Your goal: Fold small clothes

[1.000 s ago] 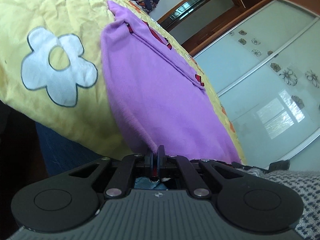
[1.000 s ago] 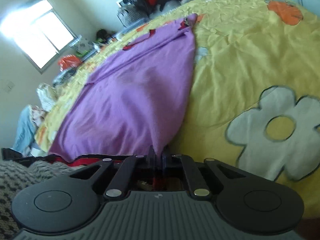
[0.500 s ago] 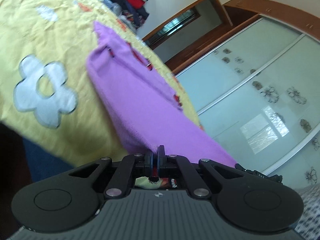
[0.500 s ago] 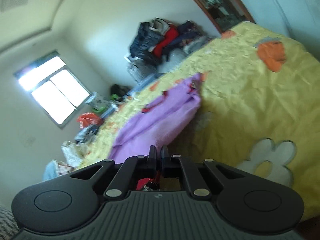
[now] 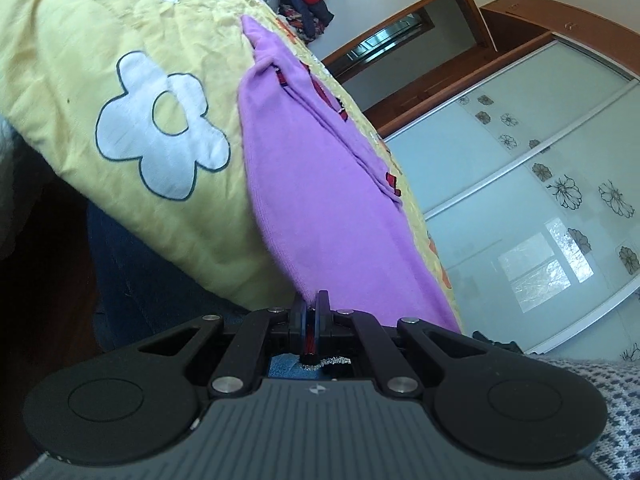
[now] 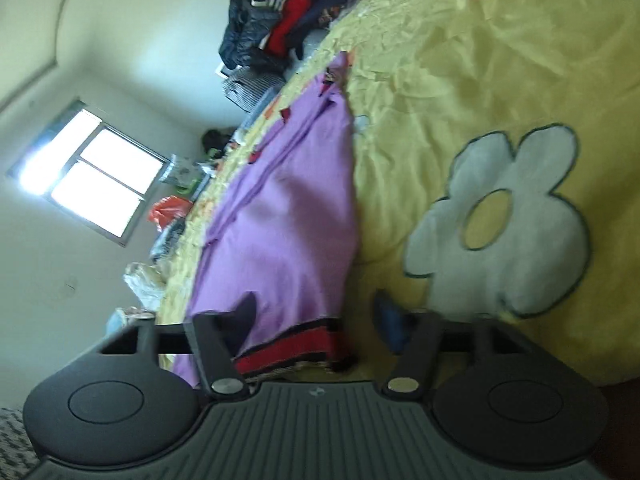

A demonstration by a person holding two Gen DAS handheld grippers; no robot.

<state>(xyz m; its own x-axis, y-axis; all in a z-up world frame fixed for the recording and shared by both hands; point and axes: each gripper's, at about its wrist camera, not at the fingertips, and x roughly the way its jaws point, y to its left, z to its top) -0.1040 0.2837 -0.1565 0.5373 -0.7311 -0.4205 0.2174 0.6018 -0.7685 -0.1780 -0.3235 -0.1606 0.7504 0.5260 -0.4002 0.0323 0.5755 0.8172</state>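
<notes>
Bedroom w/ window [image 6: 92,172], sliding wardrobe doors [image 5: 540,184] and a clothes heap [image 6: 280,28] at the far end; bed under a yellow flower-print quilt [image 5: 80,48]. Purple garment [image 5: 320,184] lies lengthwise on the quilt, running straight ahead of both tongs, near hem at the bed's front edge, prob. laid flat so a fold can start from that hem. Left tongs [image 5: 310,312]: low, level w/ bed edge, pressed together, pinching the hem corner directly in front. Right tongs [image 6: 316,320]: spread wide, low, rolled to one side; the red-and-black striped hem band [image 6: 296,346] sits between the fingers [image 6: 390,322], not gripped; view is blurred.
</notes>
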